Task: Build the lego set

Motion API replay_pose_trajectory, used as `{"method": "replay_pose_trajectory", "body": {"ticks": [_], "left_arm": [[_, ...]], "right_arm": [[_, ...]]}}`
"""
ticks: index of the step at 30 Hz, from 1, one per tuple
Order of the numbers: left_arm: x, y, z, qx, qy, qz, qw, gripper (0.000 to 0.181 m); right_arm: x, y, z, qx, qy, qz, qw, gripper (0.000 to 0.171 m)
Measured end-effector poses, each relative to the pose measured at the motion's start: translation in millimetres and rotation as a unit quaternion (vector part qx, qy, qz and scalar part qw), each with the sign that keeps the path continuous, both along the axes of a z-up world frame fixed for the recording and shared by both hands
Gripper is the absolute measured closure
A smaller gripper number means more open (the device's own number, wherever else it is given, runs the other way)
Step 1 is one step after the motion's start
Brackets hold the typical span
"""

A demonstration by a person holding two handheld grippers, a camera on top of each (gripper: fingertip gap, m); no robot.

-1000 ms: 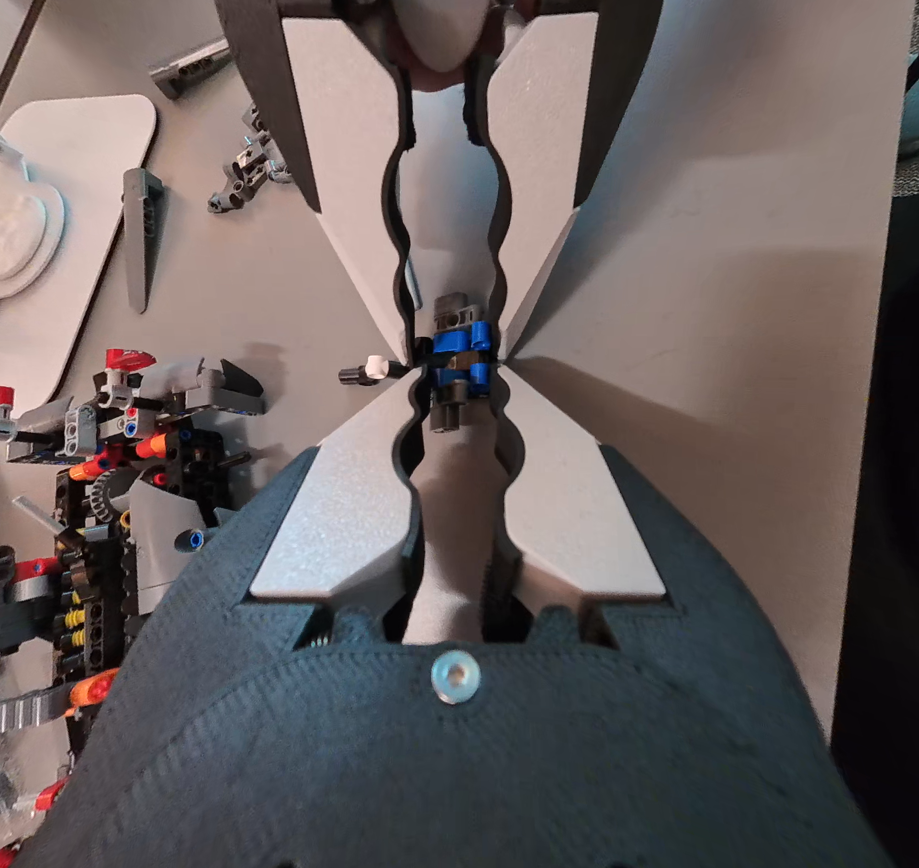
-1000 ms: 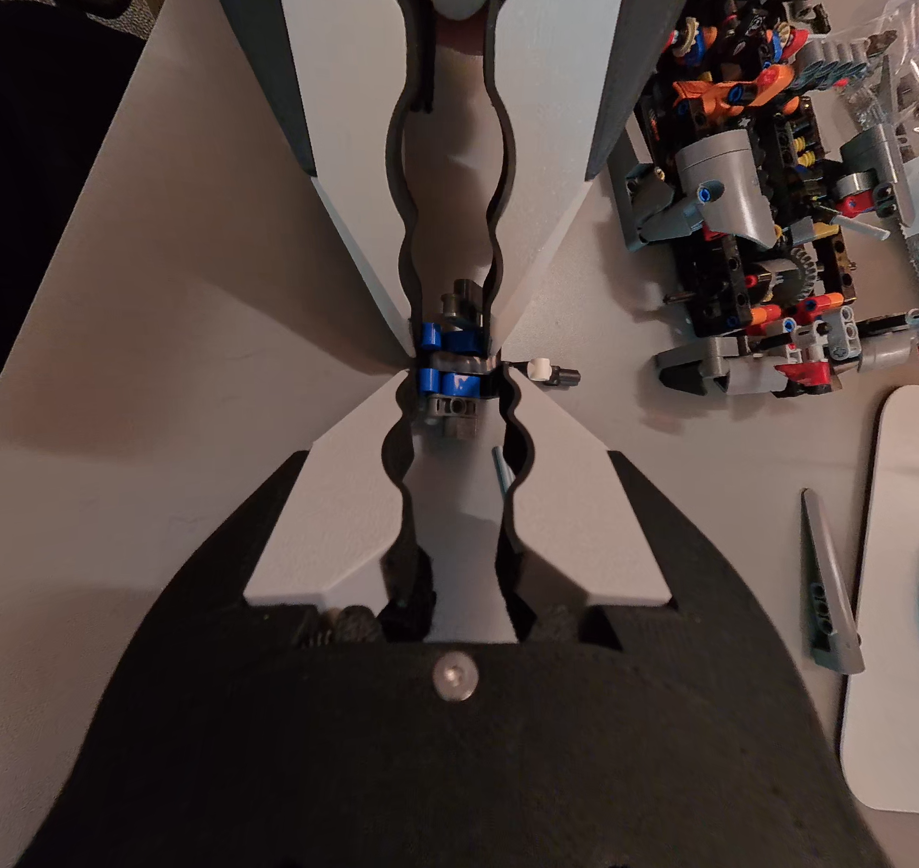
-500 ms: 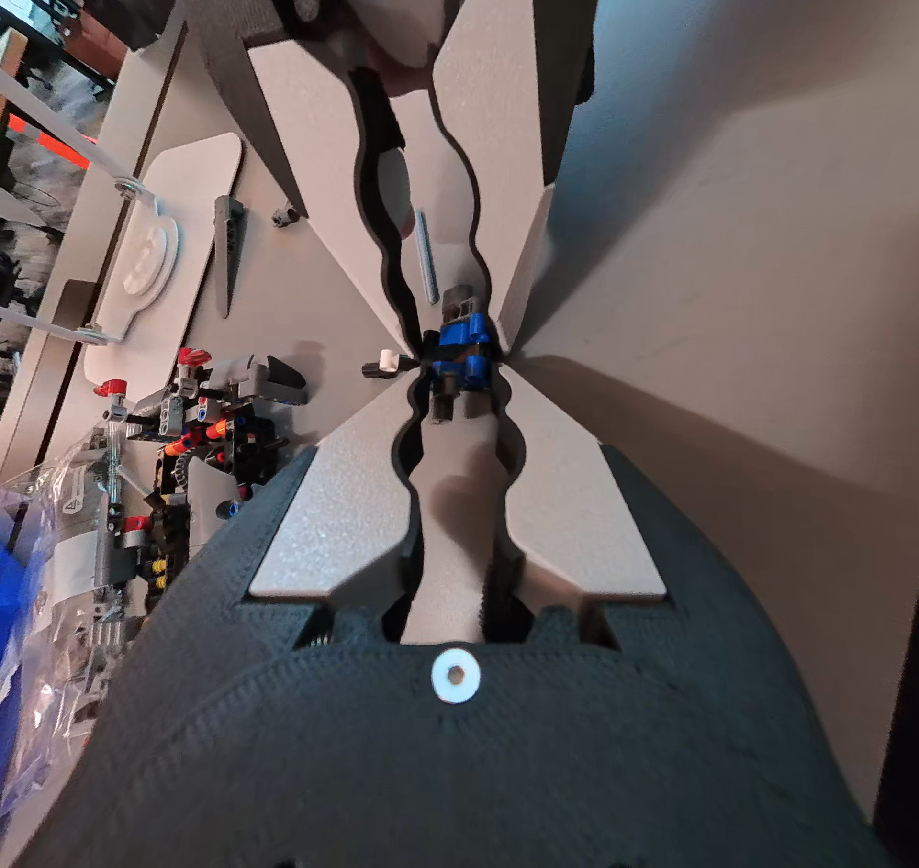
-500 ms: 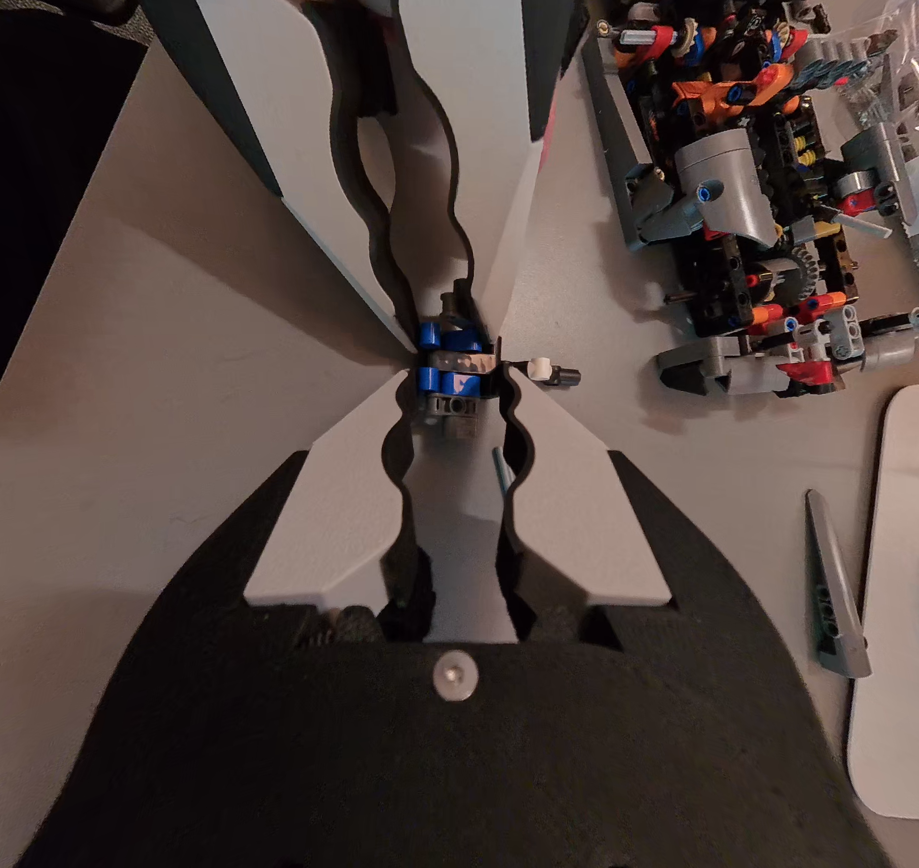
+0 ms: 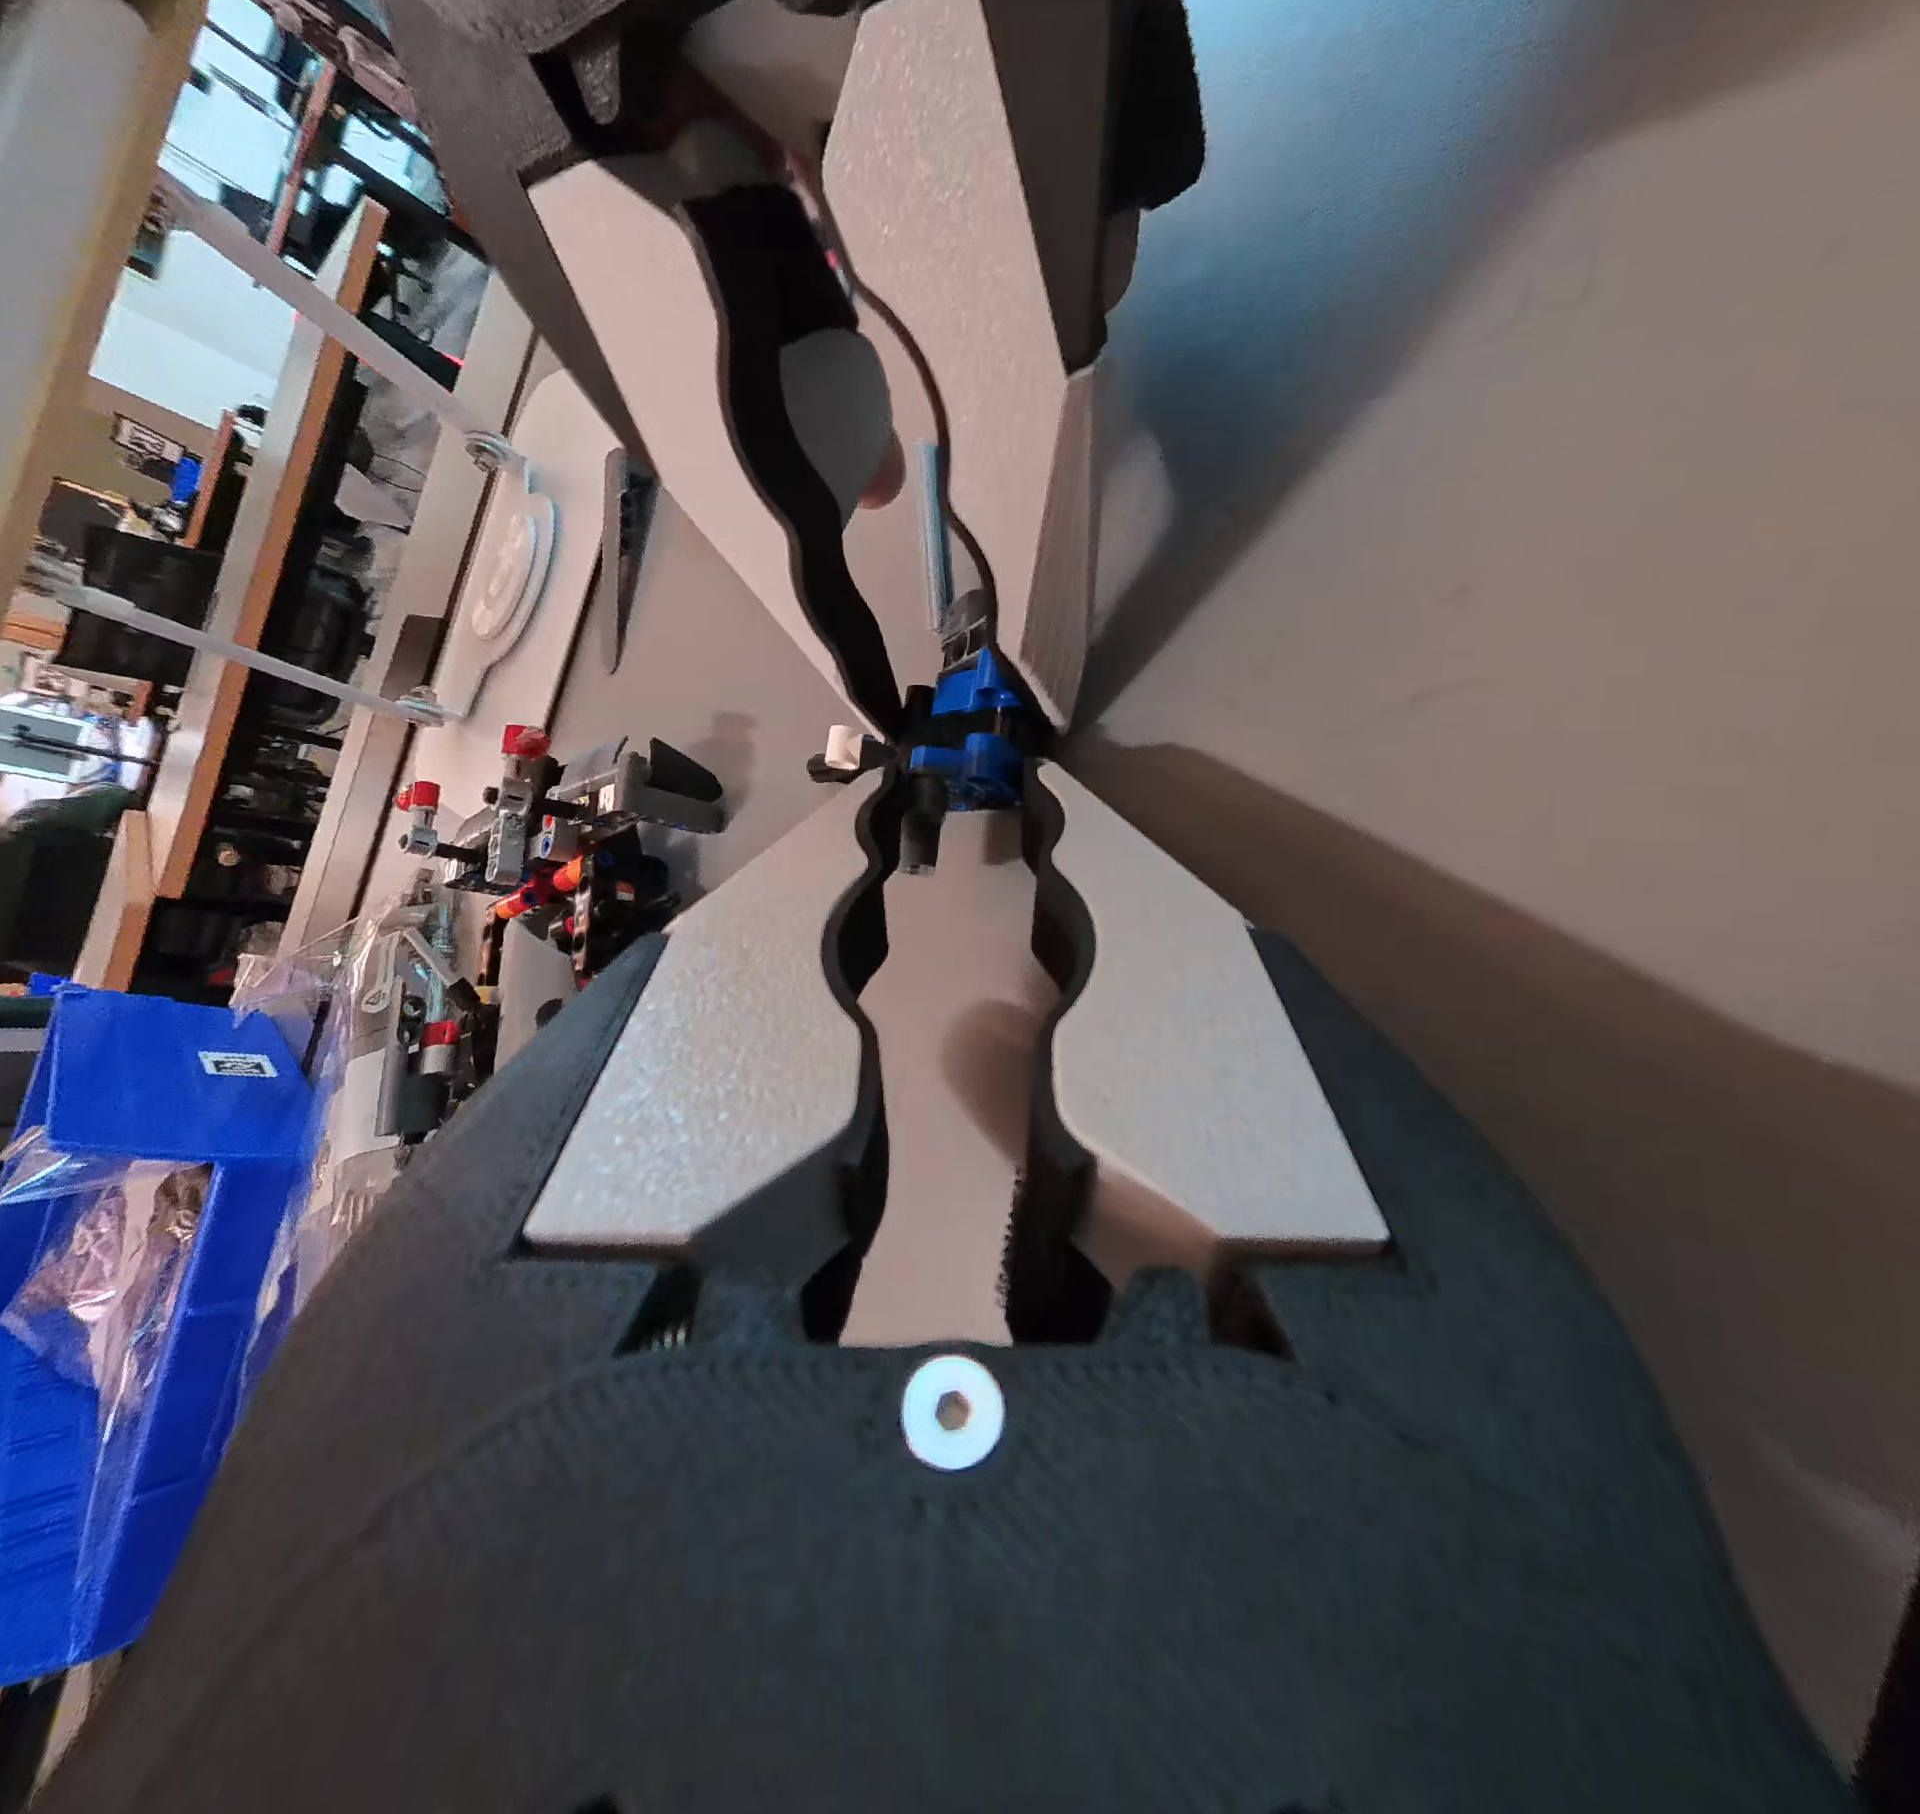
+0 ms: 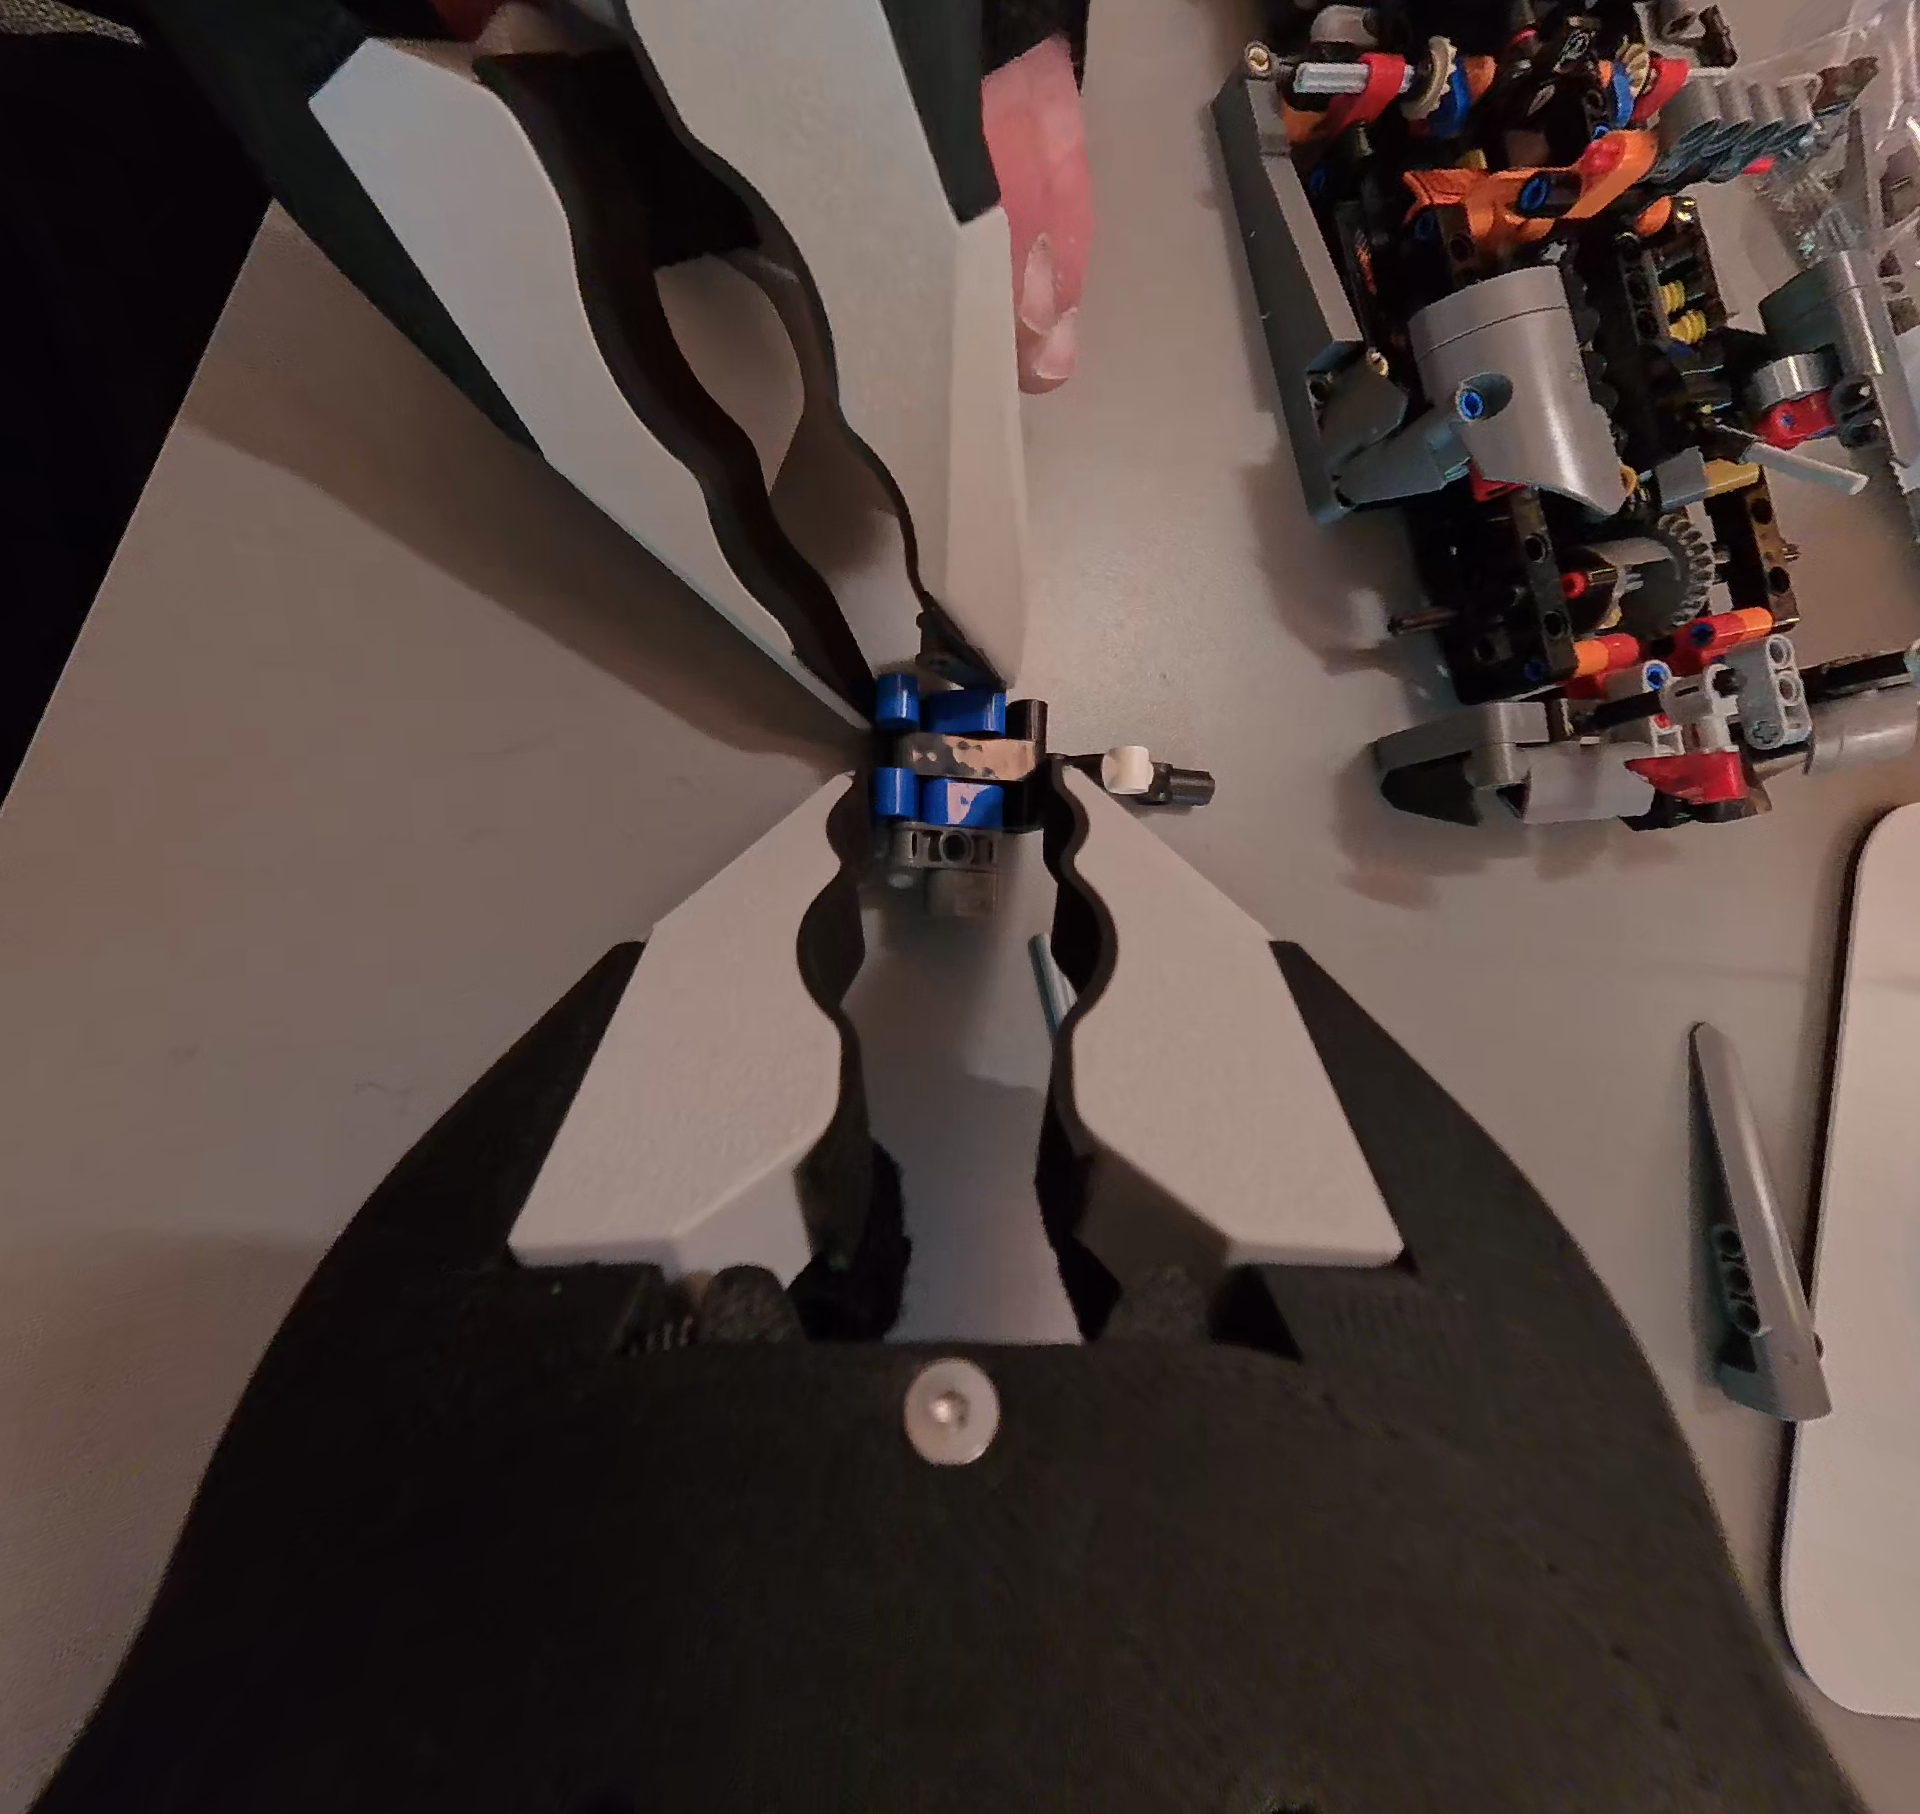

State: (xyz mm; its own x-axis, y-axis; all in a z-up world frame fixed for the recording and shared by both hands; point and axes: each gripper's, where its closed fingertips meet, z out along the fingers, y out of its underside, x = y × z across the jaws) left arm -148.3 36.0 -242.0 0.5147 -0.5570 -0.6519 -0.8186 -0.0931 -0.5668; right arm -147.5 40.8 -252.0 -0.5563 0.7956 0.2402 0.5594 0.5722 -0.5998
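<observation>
So, both claws clenched on same small blue-and-black lego sub-assembly [image 6: 951, 772], held between them above beige tabletop [image 6: 312, 829]: right gripper [image 6: 951, 798] nearest camera, left gripper [image 5: 961, 777] tilted in opposite. White-tipped black pin [image 6: 1148, 777] sticks out toward big multicoloured half-built lego chassis [image 6: 1579, 393], which sits well apart. My take: keep both grips square, squeeze straight along pin axis, don't twist. Loose grey wedge panel [image 6: 1756, 1234] lies beyond chassis.
</observation>
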Motion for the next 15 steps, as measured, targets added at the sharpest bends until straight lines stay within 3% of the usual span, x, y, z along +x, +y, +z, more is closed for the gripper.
{"method": "replay_pose_trajectory", "body": {"ticks": [1, 15], "left_arm": [[-0.1, -0.1, 0.2, 0.006, 0.003, 0.001, 1.000, 0.161], [0.5, -0.9, 0.4, 0.040, 0.013, 0.007, 0.999, 0.162]], "right_arm": [[-0.1, -0.1, 0.0, 0.000, 0.000, 0.000, 1.000, 0.142], [0.0, -0.2, 0.0, -0.004, 0.000, 0.000, 1.000, 0.142]]}}
